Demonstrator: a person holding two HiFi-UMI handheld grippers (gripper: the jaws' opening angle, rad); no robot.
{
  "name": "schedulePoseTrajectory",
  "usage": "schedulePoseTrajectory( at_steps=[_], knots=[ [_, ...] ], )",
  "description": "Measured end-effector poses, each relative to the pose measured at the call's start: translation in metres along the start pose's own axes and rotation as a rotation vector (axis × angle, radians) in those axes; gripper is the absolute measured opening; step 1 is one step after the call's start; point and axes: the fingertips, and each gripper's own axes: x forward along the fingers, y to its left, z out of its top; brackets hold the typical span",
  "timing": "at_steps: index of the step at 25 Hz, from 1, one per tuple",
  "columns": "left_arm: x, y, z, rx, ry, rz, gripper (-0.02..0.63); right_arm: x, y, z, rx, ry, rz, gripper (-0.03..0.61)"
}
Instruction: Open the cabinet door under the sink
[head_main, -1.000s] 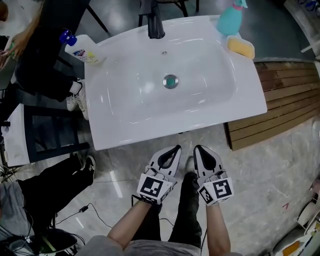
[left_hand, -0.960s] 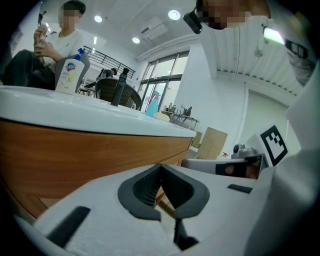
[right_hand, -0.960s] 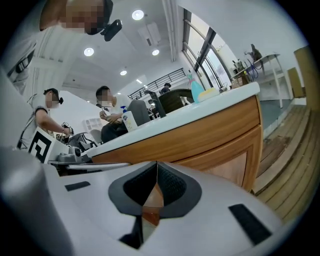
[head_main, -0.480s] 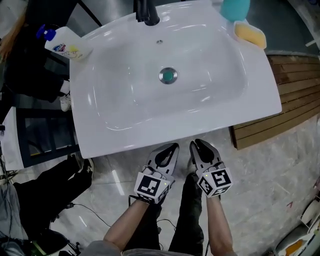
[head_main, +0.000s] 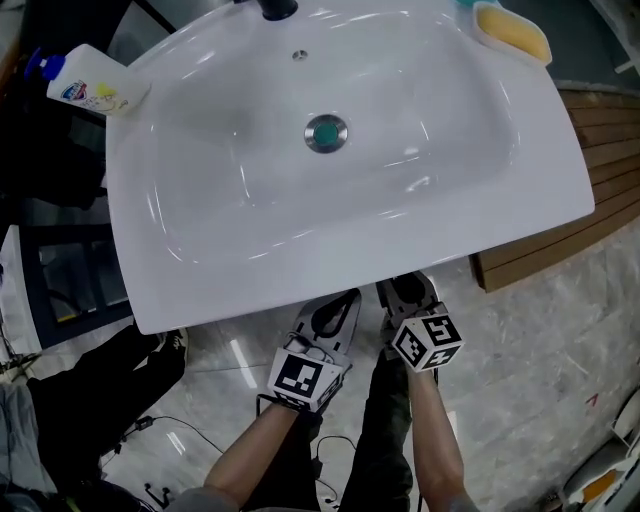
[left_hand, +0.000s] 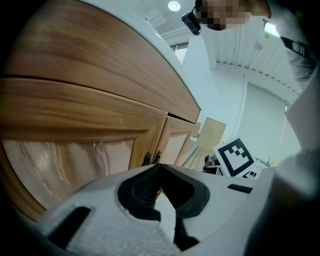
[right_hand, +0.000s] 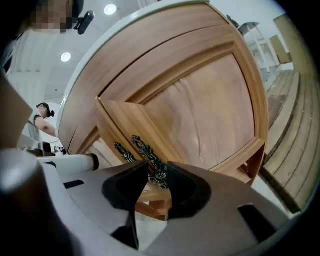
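The white sink (head_main: 200, 285) fills the head view and hides the cabinet below it. In the right gripper view the wooden cabinet door (right_hand: 200, 115) stands close ahead, with two dark ornate handles side by side. My right gripper (right_hand: 157, 165) is shut on the right door's handle (right_hand: 150, 152), whose lower end sits between the pads. In the head view my right gripper (head_main: 405, 290) has its tips under the sink's rim. My left gripper (head_main: 342, 300) hangs just left of it, shut and empty (left_hand: 159, 167), short of the handles (left_hand: 146, 159).
A soap bottle (head_main: 90, 85) lies at the sink's left corner and a yellow sponge (head_main: 512, 30) at its back right. A slatted wooden platform (head_main: 600, 180) lies to the right. A person's dark-clothed legs (head_main: 90, 390) and a dark stand (head_main: 70, 270) are to the left.
Both grippers have moved forward toward the cabinet, and the sink looms larger. The right gripper's tips have gone under the sink's rim, onto the handle.
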Motion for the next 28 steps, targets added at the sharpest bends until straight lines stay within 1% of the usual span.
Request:
schedulePoseTrajectory(
  at_steps=[6,10,11,15,19,22,28],
  knots=[
    [-0.001,0.006,-0.009,0.015,0.008,-0.017,0.008,0.014,-0.008,-0.009,0.069,-0.027,-0.003,0.114],
    [-0.003,0.007,-0.009,-0.013,0.033,-0.017,0.008,0.017,-0.009,-0.010,0.103,-0.041,0.012,0.106],
    [-0.003,0.008,-0.008,-0.017,0.036,-0.018,0.008,0.017,-0.009,-0.010,0.104,-0.040,0.015,0.093],
    [-0.003,0.012,-0.009,0.012,0.012,-0.021,0.008,0.018,-0.007,-0.011,0.108,-0.024,0.029,0.089],
    [-0.002,0.009,-0.008,-0.014,0.027,-0.019,0.008,0.019,-0.007,-0.011,0.094,-0.011,0.034,0.084],
    [-0.001,0.009,-0.009,0.012,0.013,-0.023,0.008,0.018,-0.007,-0.011,0.087,-0.002,0.029,0.084],
    [-0.003,0.005,-0.007,0.020,0.013,-0.025,0.008,0.001,-0.007,-0.017,0.070,0.005,0.030,0.083]
  ],
)
